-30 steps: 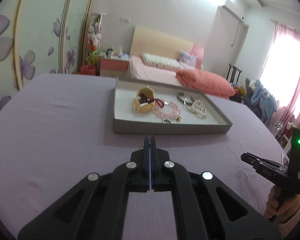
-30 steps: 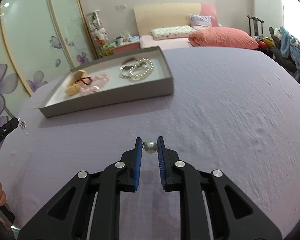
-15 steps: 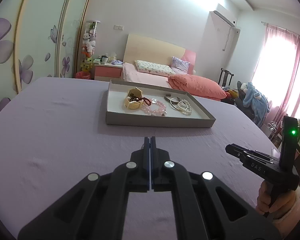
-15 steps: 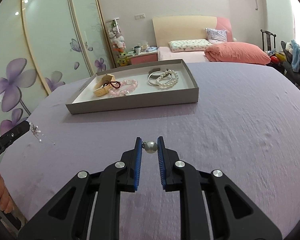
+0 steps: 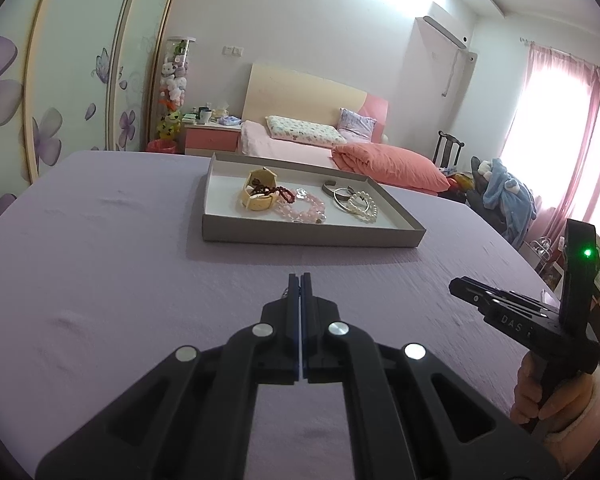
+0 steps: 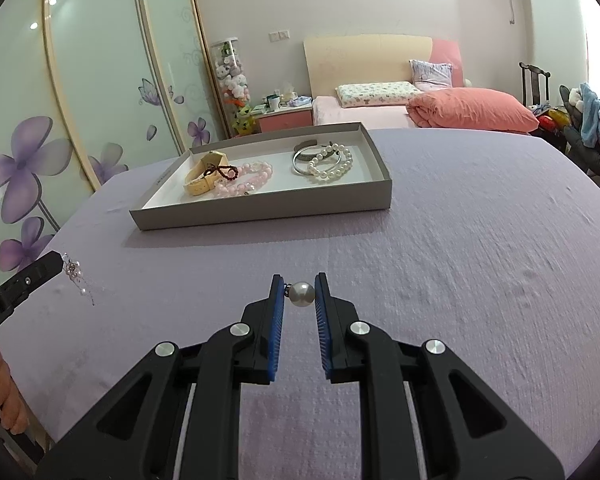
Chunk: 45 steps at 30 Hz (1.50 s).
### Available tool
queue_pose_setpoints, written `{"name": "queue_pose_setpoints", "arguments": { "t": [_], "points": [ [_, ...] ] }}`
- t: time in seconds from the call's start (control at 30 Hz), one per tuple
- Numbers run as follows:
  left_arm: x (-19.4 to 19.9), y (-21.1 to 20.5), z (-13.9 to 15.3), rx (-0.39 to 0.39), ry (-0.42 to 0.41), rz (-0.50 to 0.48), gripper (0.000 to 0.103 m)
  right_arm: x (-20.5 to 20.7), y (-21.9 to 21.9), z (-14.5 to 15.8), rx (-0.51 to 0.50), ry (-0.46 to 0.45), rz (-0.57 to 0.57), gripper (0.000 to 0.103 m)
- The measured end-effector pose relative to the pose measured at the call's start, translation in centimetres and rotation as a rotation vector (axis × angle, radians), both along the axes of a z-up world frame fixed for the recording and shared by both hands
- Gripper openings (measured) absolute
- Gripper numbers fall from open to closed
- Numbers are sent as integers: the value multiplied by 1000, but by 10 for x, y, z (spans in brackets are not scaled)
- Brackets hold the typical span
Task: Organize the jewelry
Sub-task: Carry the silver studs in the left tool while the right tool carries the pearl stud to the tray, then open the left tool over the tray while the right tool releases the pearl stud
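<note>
Pinching a single pearl earring [image 6: 302, 294] between its blue pads, the right hand-held gripper [image 6: 300, 300] hovers above the purple desk [image 6: 460, 280], closed on the bead with a tiny metal fitting showing at nine o'clock. The pearl is round, glossy and hard, so it is probably light and slippery; a grip across its widest part seems safest. The left hand-held gripper [image 5: 300, 286] is closed on a dangling beaded earring [image 6: 76, 276], thin, limp and likely fragile, best held at its top cluster. At twelve o'clock sits the grey tray [image 6: 260, 204], holding a pearl bracelet [image 6: 330, 164], pink beads [image 6: 246, 178] and silver bangles [image 6: 304, 156].
</note>
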<state>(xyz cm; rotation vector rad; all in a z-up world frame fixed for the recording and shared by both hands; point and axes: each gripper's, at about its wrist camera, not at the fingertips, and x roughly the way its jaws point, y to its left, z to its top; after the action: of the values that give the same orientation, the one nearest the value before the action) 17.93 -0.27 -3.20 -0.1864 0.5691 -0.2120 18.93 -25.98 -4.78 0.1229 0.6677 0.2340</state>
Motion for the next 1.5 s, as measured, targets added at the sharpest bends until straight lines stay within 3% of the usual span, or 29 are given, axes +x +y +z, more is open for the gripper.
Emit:
{"name": "queue_pose_setpoints", "arguments": {
  "t": [0.47,0.67,0.83,0.97,1.2,1.5],
  "points": [
    [3,-1,-5,-8,10,-11,2,2,-2,0,0,-4,-2,17],
    [17,-3,12,15,-30,-8,2,16,-3,31,-12,-110,-16,17],
    [47,-1,42,35,-113,27,2,40,1,63,-8,-244,-45,17],
    [83,0,52,11,-114,32,2,74,7,74,5,-298,-50,17],
    [157,-9,43,51,-98,72,2,135,19,66,1,-284,-65,17],
    [207,-23,18,77,-103,81,2,174,27,38,42,-233,-94,17]
  ]
}}
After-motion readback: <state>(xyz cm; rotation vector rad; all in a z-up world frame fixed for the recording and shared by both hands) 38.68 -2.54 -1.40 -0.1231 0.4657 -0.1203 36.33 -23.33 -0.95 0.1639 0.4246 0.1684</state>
